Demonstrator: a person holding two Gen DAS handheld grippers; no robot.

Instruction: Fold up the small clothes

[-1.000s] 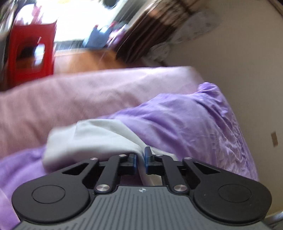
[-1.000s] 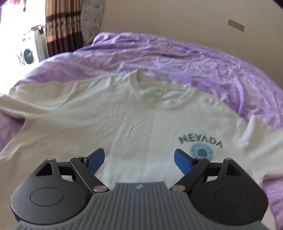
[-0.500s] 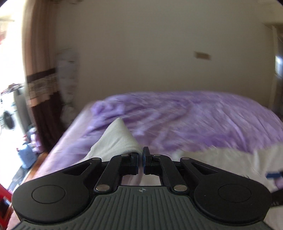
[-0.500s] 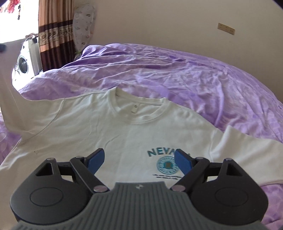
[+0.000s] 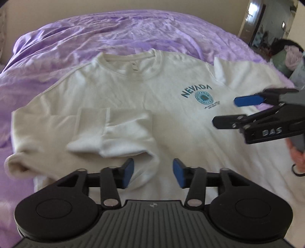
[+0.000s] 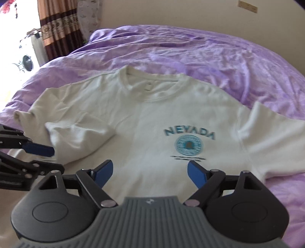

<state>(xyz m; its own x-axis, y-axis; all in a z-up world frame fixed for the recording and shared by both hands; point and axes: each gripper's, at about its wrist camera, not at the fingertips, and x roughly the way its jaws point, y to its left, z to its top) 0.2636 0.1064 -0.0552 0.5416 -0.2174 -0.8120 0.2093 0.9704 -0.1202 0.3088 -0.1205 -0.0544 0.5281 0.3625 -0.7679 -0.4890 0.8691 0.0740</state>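
Note:
A white T-shirt (image 5: 162, 106) with a blue NEVADA print (image 5: 198, 93) lies face up on the purple bed; it also shows in the right wrist view (image 6: 152, 122). Its left sleeve (image 5: 114, 131) is folded inward onto the chest, also visible in the right wrist view (image 6: 76, 139). My left gripper (image 5: 152, 172) is open and empty just above the shirt, near that folded sleeve. My right gripper (image 6: 150, 171) is open and empty over the shirt's lower middle; it shows in the left wrist view (image 5: 228, 110). The right sleeve (image 6: 272, 137) lies spread out flat.
A rumpled purple bedspread (image 6: 190, 57) covers the bed under the shirt. A beige wall (image 6: 171, 13) stands behind. Curtains (image 6: 57, 28) and a washing machine (image 6: 24, 61) are at the far left. A doorway (image 5: 261, 21) and a pile of things (image 5: 286, 57) are at the right.
My left gripper carried the left sleeve over onto the chest, then opened and let it go. My right gripper stayed open and moved a little back over the shirt.

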